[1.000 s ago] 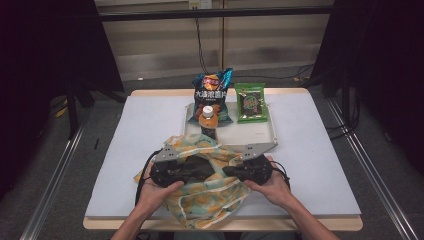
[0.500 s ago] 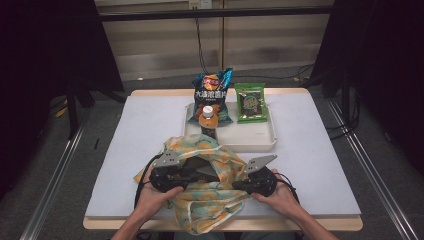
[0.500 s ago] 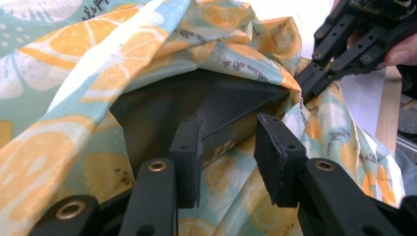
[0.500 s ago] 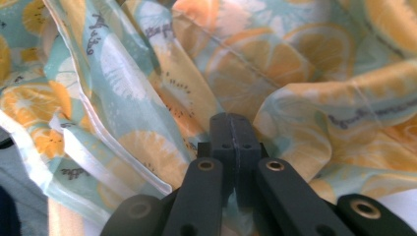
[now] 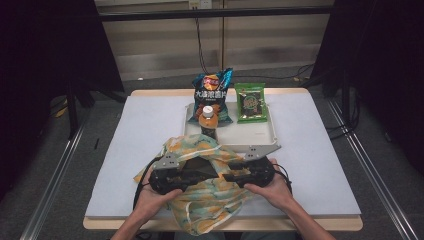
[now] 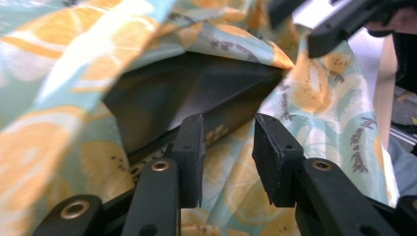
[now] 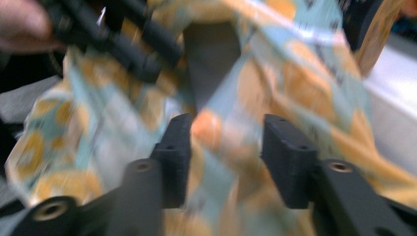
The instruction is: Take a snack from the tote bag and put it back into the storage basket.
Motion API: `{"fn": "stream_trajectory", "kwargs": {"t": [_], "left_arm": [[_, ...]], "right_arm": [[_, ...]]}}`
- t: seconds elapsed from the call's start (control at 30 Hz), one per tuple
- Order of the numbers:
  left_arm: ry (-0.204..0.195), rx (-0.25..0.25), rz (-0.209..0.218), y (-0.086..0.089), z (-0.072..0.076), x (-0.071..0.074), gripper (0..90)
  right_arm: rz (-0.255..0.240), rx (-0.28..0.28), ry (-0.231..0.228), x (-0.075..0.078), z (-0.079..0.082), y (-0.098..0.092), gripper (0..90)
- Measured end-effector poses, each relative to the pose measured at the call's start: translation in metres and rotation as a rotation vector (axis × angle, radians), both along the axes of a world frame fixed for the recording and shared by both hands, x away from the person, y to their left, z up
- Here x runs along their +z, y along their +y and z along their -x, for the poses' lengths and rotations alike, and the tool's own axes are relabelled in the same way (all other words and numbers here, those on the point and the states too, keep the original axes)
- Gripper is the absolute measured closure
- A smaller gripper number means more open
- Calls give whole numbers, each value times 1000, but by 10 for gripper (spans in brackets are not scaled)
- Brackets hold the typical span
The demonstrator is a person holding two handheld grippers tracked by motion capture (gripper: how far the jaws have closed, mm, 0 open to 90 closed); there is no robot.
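Because the lemon-print bag (image 5: 207, 192) at the lower centre of the surface (image 5: 125, 150) needs its mouth spread, the left gripper (image 6: 226, 160) stands part-open around its rim; the right gripper (image 7: 226, 157) has just been opening, jaws apart astride the fabric.

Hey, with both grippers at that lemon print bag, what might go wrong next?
The right gripper has just been opening, with the bag's cloth loose between its jaws, so that side may drop and the mouth may sag shut. The bag hangs over the table's near edge and might slide off. The bottle stands close behind and could get knocked.
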State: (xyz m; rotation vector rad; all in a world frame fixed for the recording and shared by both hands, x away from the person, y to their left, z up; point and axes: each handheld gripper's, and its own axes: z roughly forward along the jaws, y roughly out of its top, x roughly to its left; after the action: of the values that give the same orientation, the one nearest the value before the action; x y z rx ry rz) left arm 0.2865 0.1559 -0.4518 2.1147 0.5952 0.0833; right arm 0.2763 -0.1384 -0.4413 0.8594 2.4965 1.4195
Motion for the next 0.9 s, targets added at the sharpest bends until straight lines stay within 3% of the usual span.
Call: {"fn": "stream_trajectory", "kwargs": {"t": [0.27, 0.33, 0.57, 0.9], "left_arm": [[15, -39, -19, -7, 3, -4, 666], [18, -51, -15, -9, 4, -4, 669], [24, -63, -18, -11, 5, -6, 669], [40, -77, -23, -16, 6, -8, 672]], "right_arm": [[12, -40, -18, -7, -17, 25, 410], [13, -39, -20, -10, -17, 27, 460], [12, -93, -39, -5, -20, 16, 871], [21, -171, -1, -14, -25, -9, 891]]}}
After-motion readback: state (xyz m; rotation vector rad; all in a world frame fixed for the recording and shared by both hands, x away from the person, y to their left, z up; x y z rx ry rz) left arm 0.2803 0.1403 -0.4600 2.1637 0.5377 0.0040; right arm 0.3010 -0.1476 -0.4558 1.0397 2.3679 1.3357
